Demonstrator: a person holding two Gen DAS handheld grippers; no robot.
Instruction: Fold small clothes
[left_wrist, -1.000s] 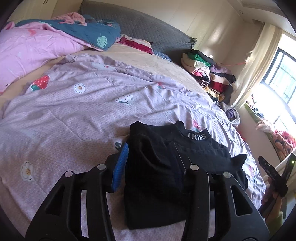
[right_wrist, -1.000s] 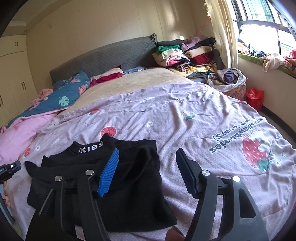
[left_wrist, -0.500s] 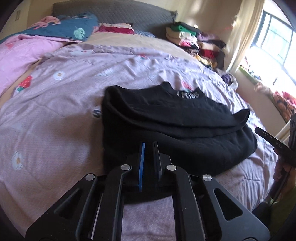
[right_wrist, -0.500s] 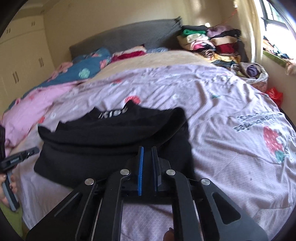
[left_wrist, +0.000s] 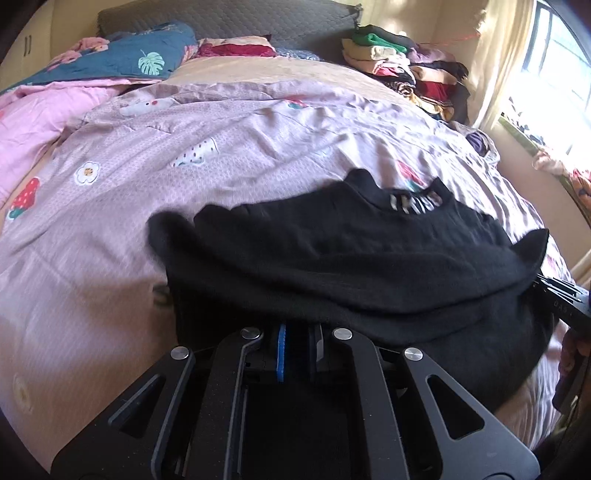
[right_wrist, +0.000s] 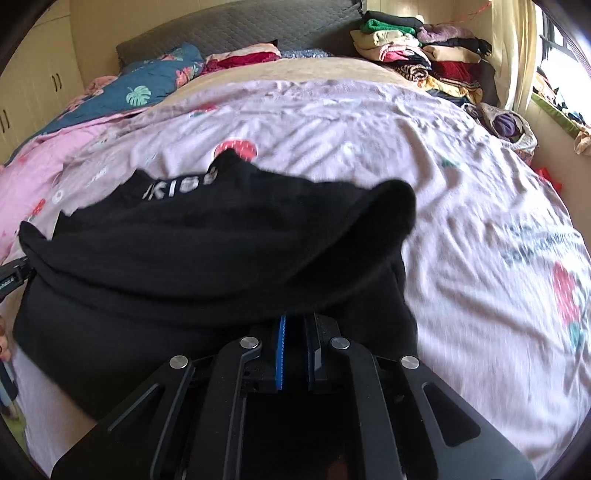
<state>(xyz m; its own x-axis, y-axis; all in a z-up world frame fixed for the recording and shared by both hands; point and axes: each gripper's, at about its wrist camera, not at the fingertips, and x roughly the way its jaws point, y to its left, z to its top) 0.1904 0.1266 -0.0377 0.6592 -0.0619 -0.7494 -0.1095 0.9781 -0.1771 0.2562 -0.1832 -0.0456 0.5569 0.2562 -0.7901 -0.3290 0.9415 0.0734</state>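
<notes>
The left gripper (left_wrist: 298, 338) was clamped on the near hem of a black top (left_wrist: 351, 258), its blue-padded jaws pressed together with dark cloth pinched between them. The right gripper (right_wrist: 298, 338) was likewise clamped on the same hem at the garment's other corner. The black top (right_wrist: 207, 251) lay near the foot of the bed on a lilac quilt (left_wrist: 147, 177) printed with strawberries and flowers, its near edge lifted into a fold that arched over the body toward the collar. White lettering on the collar band appeared to read "KISS", partly blurred. Large dark writing on the quilt (right_wrist: 535, 247) was too smeared to read. Judging by this, the hem-to-collar fold was under way; the next move would call for carrying both corners forward evenly and laying them down level with the collar. A stack of folded clothes (left_wrist: 402, 66) sat well apart by the headboard.
</notes>
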